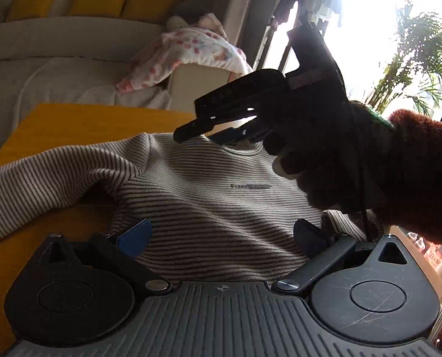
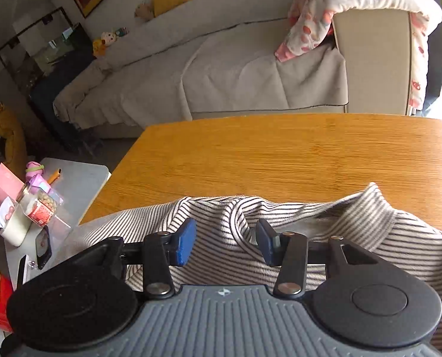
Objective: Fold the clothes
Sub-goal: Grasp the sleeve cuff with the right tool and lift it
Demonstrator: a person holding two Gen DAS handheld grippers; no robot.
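One garment, a striped sweater (image 1: 209, 196), lies on the yellow-wood table (image 2: 280, 154), filling the middle of the left wrist view and the lower centre of the right wrist view. Folding appears barely begun: the body lies front-up and roughly flat, one sleeve (image 1: 42, 184) trails toward the left edge of the frame, and the collar region (image 2: 238, 217) is rumpled; no finished fold is visible, so both sleeves and the body seemingly remain to be folded. The left gripper (image 1: 221, 238) stands with fingers spread wide over the lower chest, pinching nothing. The right gripper (image 2: 227, 241) has its fingers parted astride a raised ridge of cloth near the collar, the pads not pressing it. Small chest lettering (image 1: 250, 186) begins "Fran"; the rest is illegible. Embossed lettering on the right gripper's body, upper centre of the left view, is too dark to read.
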